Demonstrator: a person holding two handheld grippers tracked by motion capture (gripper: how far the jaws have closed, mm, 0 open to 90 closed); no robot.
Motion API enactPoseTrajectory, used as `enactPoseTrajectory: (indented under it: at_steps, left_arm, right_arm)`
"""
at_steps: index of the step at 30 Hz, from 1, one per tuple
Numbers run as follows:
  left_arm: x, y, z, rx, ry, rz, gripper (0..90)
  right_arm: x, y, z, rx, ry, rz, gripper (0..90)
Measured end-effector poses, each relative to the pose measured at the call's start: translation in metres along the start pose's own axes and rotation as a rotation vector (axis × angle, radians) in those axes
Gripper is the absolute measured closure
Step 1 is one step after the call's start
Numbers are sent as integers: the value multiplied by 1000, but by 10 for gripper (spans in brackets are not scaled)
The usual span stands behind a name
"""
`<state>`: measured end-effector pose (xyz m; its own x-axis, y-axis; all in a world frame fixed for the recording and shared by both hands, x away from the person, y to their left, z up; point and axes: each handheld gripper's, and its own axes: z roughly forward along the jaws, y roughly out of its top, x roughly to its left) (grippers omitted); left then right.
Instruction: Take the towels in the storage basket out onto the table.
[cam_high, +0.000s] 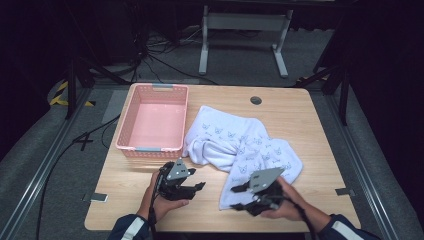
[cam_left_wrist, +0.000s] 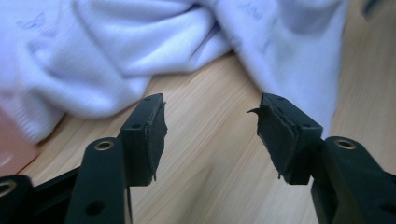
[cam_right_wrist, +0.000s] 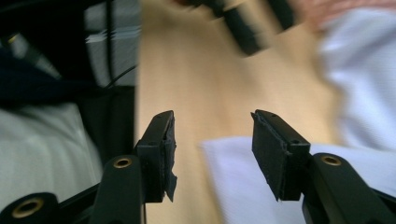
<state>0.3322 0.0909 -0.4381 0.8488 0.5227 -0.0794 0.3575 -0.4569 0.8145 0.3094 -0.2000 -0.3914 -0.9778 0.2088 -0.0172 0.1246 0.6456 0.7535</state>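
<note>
the white towel (cam_high: 240, 145) lay crumpled across the middle and right of the wooden table (cam_high: 300, 115), printed with small dark motifs, its left fold just beside the pink basket (cam_high: 152, 117) and its near corner reaching toward the table's front edge; the basket stood at the table's far left, upright, with grey handles at both short ends.

the left gripper (cam_high: 192, 186) sat low over bare wood near the front edge, in front of the basket and just left of the towel's near flap, held in the person's left hand (cam_high: 162, 202); in the left gripper view its jaws stood fairly wide apart with only wood grain between them, the towel (cam_left_wrist: 140, 51) bunched beyond the tips and draped down the right side, not touching either pad; a sliver of pink showed at that view's left edge.

the right gripper (cam_high: 242, 197) hovered at the towel's near corner, held in the right hand (cam_high: 287, 202), its grey plate on top; in the right gripper view its jaws were parted, with a flat edge of the towel (cam_right_wrist: 243, 182) lying below and between them, and neither pad pressed on the cloth; that view was blurred, and the other gripper (cam_right_wrist: 243, 28) showed smeared at the top; the table's edge and dark floor fell to the left.
</note>
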Motion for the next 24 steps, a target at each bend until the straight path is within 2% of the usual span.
enactPoseTrajectory:
  at_steps: [1,2,3,4,5,6,7,9,10,11,13,14,16,18,20,21,23,24]
  left_arm:
    - [0,0,0,0,0,0,389]
    - [-4,5,5,-2,-20,11,389]
    - [-9,10,10,-10,-38,1,380]
    - [-13,13,15,-9,-53,5,369]
    - [-18,17,22,-6,-70,8,368]
    - [-25,22,30,9,-80,22,368]
    - [-33,26,40,31,-98,45,362]
    - [-46,32,61,122,-78,132,357]
    - [-46,32,61,122,-78,132,352]
    - [-48,31,66,132,-88,123,352]
    - [-45,28,75,175,-73,119,354]
    - [-43,27,77,177,-79,101,361]
    - [-39,24,80,204,-52,99,394]
    - [-35,21,82,207,-70,66,452]
    - [-31,22,82,203,-62,87,531]
    - [-30,22,82,201,-64,88,584]
    - [-29,22,82,196,-65,91,681]
    - [-27,21,81,201,-69,85,681]
  right_arm:
    - [0,0,0,0,0,0,489]
    - [-9,-4,-13,-14,-53,9,493]
    - [-21,-11,-29,-24,-115,39,505]
    - [-40,-26,-50,-12,-222,81,508]
    - [-50,-37,-59,33,-305,81,509]
    - [-50,-37,-59,33,-305,81,509]
    - [-60,-49,-67,74,-336,97,513]
    - [-75,-85,-86,109,-330,156,581]
    - [-75,-85,-86,109,-330,156,581]
    - [-73,-98,-92,116,-261,143,617]
    - [-62,-108,-93,143,-206,111,628]
    - [-54,-112,-91,164,-160,91,624]
    - [-45,-117,-84,198,-125,55,555]
    - [-42,-120,-76,208,-126,61,499]
    - [-41,-123,-68,238,-139,53,502]
    - [-42,-125,-62,262,-161,34,512]
    - [-44,-124,-59,237,-181,50,629]
    - [-44,-124,-59,237,-181,50,629]
